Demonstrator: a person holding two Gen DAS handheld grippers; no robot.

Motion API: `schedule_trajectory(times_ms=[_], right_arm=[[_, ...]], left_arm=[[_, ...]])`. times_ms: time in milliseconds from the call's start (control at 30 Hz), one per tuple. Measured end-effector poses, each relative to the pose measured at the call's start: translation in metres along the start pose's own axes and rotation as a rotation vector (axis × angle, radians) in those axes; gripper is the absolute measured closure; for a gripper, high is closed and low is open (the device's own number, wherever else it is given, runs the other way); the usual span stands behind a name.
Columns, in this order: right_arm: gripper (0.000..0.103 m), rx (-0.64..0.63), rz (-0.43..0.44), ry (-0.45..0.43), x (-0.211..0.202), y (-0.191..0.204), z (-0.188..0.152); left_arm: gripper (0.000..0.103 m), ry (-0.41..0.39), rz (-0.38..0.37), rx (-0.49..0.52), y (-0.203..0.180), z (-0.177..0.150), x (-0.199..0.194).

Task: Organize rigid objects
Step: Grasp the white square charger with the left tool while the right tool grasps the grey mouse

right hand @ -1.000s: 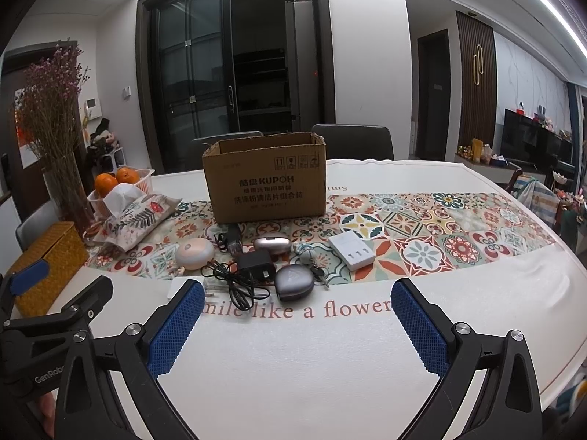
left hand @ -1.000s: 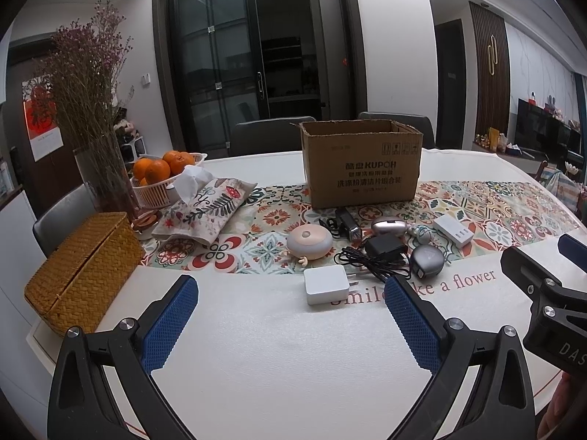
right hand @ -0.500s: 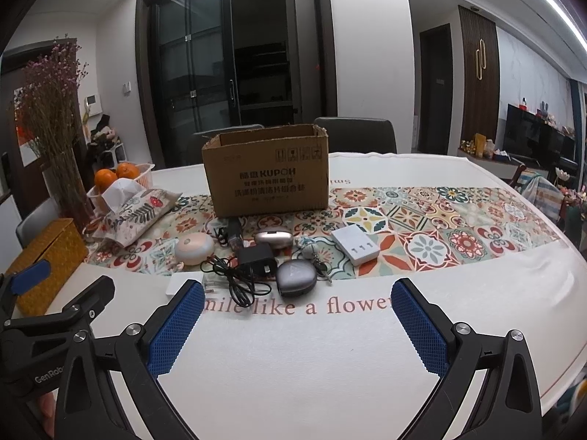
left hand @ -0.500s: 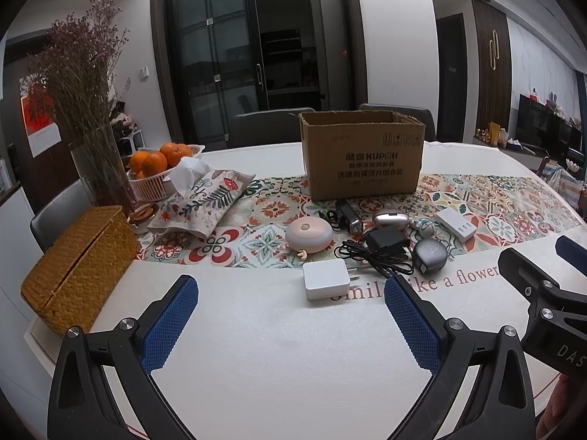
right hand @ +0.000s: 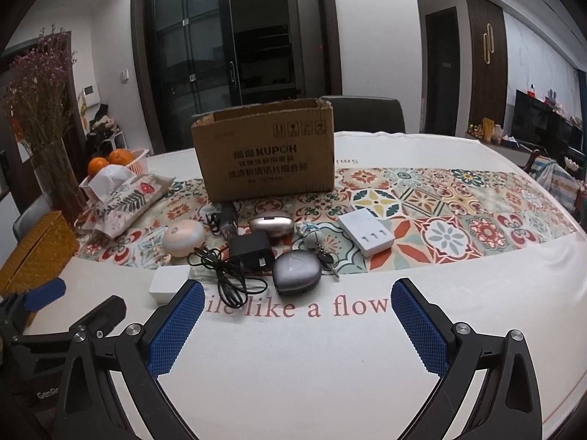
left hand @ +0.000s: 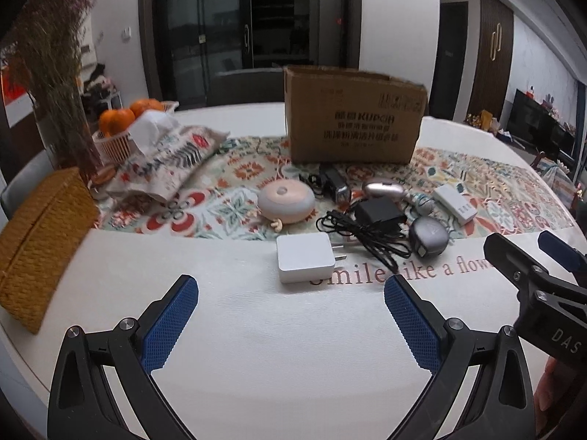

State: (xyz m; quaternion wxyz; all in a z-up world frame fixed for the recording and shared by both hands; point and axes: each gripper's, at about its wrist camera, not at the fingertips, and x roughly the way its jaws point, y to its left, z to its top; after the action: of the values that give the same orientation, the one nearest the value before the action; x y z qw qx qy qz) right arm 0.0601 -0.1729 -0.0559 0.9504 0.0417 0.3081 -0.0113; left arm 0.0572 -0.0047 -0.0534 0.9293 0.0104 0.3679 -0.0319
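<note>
Table (right hand: pixel 477 293), box (right hand: pixel 264 161), both grippers' jaws wide

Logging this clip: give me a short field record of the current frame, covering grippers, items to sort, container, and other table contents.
left gripper: open, empty, above the table
right gripper: open, empty, above the table
container: open cardboard box, upright on the patterned runner
items in front of box: white plug adapter, black charger with cable, grey case, pink round device, metallic oval case, white multi-port charger, keys
other: tissue pouch, basket of oranges, wicker box, dried flowers
progress: nothing gripped
</note>
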Motion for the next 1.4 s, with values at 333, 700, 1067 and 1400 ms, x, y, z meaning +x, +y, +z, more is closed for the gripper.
schedule_trajectory(times_ms=[333, 700, 1067, 1400], right_arm=[[0.001, -0.003, -0.007, 0.076, 0.048, -0.009, 0.008], [0.01, 0.01, 0.06, 0.191, 0.097, -0.014, 0.01], [0.03, 0.033, 0.095, 0.292, 0.129, -0.017, 0.006], [0.044, -0.027, 0.088, 0.31, 0.141, -0.006, 0.004]], left_arm=[[0.0, 0.088, 0.008, 0.006, -0.009, 0.008, 0.053], [0.0, 0.164, 0.012, -0.014, -0.012, 0.015, 0.092], [0.004, 0.223, 0.011, -0.028, -0.016, 0.017, 0.118], [0.03, 0.222, 0.016, -0.035, -0.01, 0.017, 0.124]])
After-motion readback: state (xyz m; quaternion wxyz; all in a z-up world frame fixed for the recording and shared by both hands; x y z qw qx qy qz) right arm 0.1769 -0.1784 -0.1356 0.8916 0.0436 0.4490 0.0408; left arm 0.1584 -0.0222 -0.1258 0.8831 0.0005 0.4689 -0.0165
